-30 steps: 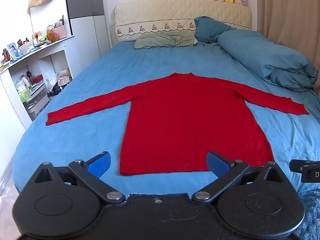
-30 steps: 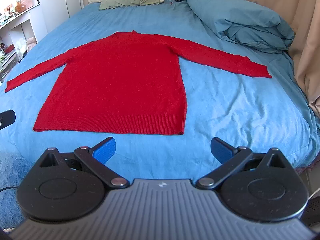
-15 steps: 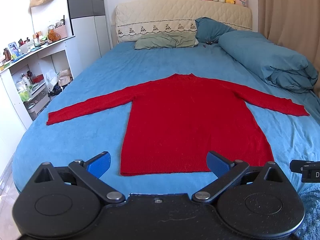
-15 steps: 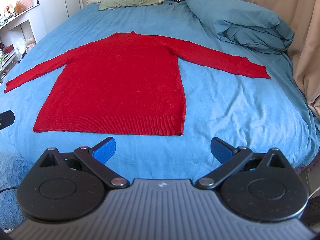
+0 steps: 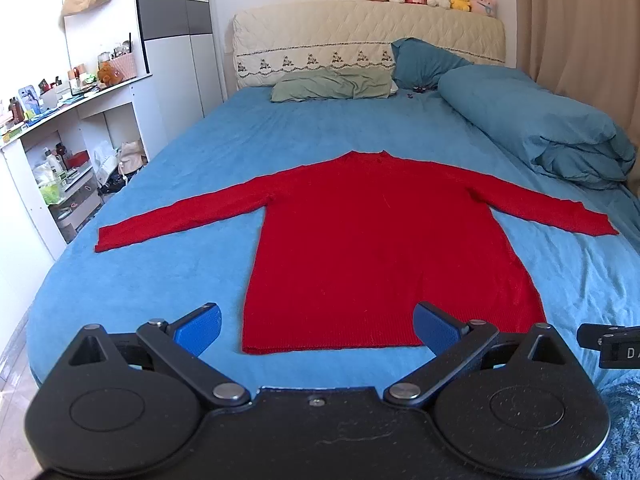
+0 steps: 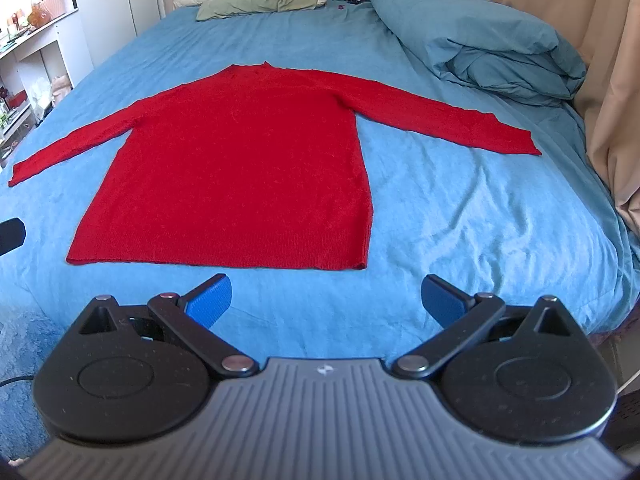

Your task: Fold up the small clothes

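The red sweater [image 5: 372, 248] lies flat just ahead of the left gripper [image 5: 316, 326] and right gripper [image 6: 326, 300], both wide apart and empty, ready to grab.

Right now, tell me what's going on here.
A person holds a hand-held gripper in each hand at the foot of a bed with a blue sheet. A red long-sleeved knit sweater lies flat on it, sleeves spread, not yet folded. The left hand-held gripper and right hand-held gripper are both open, short of the hem, touching nothing.

Both views bed-foot, facing headboard [image 5: 368, 36]
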`<state>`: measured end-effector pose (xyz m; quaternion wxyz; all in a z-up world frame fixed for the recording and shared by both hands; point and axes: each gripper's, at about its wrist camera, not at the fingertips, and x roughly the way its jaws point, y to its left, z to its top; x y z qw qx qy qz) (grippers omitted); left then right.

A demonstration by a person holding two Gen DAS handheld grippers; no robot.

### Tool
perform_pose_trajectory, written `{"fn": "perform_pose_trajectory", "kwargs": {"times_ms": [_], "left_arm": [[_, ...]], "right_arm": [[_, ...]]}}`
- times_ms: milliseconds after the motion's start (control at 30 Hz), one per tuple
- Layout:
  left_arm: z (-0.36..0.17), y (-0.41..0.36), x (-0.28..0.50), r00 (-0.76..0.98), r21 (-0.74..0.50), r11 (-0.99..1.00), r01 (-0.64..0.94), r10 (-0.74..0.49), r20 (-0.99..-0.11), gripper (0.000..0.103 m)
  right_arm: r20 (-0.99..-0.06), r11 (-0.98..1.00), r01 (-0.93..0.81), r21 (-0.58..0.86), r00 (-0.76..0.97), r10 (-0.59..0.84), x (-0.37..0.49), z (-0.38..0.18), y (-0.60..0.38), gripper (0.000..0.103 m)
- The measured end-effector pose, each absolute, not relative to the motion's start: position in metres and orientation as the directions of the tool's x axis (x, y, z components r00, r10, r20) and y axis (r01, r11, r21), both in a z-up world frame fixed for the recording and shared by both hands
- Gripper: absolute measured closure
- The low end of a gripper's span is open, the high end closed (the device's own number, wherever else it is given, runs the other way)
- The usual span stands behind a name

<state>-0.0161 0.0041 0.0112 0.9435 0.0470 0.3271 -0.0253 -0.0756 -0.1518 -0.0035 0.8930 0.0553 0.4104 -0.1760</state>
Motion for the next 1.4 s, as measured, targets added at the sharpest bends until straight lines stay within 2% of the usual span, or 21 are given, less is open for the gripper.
{"fn": "perform_pose_trajectory", "kwargs": {"times_ms": [1400], "left_arm": [[0.016, 0.0067, -0.0205, 0.789, 0.061, 0.996, 0.067, -0.015, -0.614, 0.0]], "right_arm": [[-0.746, 0.931, 0.364, -0.034, 0.61, -0.266, -0.0772, 0.0032, -0.1452, 0.0]]}}
